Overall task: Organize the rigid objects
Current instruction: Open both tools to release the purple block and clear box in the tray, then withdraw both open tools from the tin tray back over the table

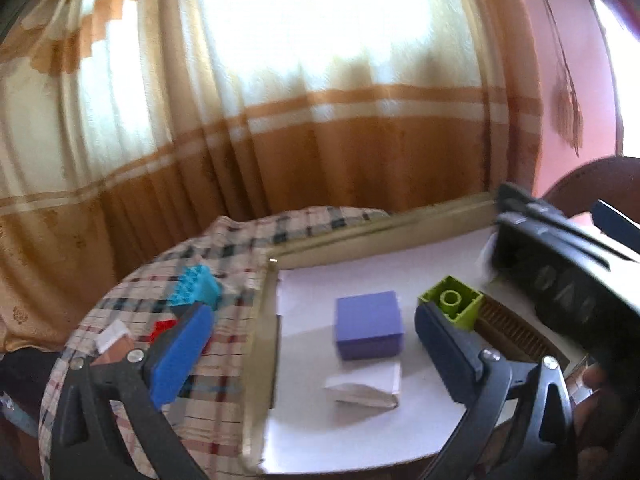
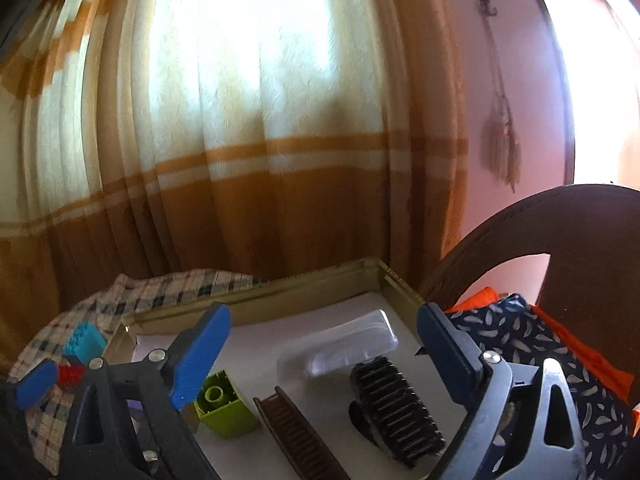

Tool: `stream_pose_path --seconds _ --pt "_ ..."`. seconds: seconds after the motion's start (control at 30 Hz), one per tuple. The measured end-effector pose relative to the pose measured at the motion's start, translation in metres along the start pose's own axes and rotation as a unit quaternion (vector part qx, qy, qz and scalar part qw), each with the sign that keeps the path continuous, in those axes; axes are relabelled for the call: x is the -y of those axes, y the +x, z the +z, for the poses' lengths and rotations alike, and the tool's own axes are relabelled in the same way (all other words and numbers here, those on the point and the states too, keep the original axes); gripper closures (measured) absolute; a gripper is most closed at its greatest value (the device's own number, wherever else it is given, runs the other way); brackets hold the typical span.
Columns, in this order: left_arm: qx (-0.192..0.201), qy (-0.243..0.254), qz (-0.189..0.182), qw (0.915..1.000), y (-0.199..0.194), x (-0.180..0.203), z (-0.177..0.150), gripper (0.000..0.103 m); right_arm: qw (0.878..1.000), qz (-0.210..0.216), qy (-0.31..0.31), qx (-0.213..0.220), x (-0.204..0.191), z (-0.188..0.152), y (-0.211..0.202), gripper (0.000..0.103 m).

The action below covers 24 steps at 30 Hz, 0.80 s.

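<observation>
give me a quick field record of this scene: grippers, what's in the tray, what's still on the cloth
left hand-held gripper: open, nothing between the pads
right hand-held gripper: open, holding nothing
tray: gold rim, white liner
in tray: purple block, green brick with open side up, brown comb, black brush, clear plastic case
on checked cloth: cyan brick, red piece partly hidden

We see our left gripper (image 1: 312, 344) wide open over the tray (image 1: 264, 320), purple block (image 1: 368, 326) between its fingers, green brick (image 1: 454, 306) nearer the tray's right edge.
</observation>
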<state>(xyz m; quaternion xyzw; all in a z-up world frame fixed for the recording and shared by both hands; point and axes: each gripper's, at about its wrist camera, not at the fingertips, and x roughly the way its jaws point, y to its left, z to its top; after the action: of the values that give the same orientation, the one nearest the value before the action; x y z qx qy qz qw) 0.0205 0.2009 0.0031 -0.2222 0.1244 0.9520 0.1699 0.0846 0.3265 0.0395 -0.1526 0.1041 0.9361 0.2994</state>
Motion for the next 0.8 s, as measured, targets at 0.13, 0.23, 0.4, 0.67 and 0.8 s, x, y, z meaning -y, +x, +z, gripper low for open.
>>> stream_pose_path --seconds 0.13,0.23,0.4,0.67,0.8 --pt "0.008 -0.074 0.01 0.9972 -0.007 -0.04 -0.003 0.0 0.998 -0.013 0.044 0.033 0.016 -0.001 -0.015 0.007" --pt "-0.02 -0.118 0.02 0.9925 -0.001 -0.065 -0.012 0.0 0.997 -0.023 0.065 0.042 0.022 -0.001 -0.021 0.006" --pt "-0.094 -0.177 0.028 0.9793 0.023 -0.096 -0.028 0.0 0.995 -0.038 0.084 0.03 0.027 -0.002 -0.018 0.006" --pt "-0.072 -0.189 0.007 0.9793 0.014 -0.096 -0.031 0.001 0.997 -0.046 0.037 0.053 0.007 -0.003 -0.031 0.006" --pt "-0.044 -0.188 0.003 0.9812 0.001 -0.098 -0.028 0.001 0.997 -0.041 0.019 0.056 0.0 -0.003 -0.034 0.006"
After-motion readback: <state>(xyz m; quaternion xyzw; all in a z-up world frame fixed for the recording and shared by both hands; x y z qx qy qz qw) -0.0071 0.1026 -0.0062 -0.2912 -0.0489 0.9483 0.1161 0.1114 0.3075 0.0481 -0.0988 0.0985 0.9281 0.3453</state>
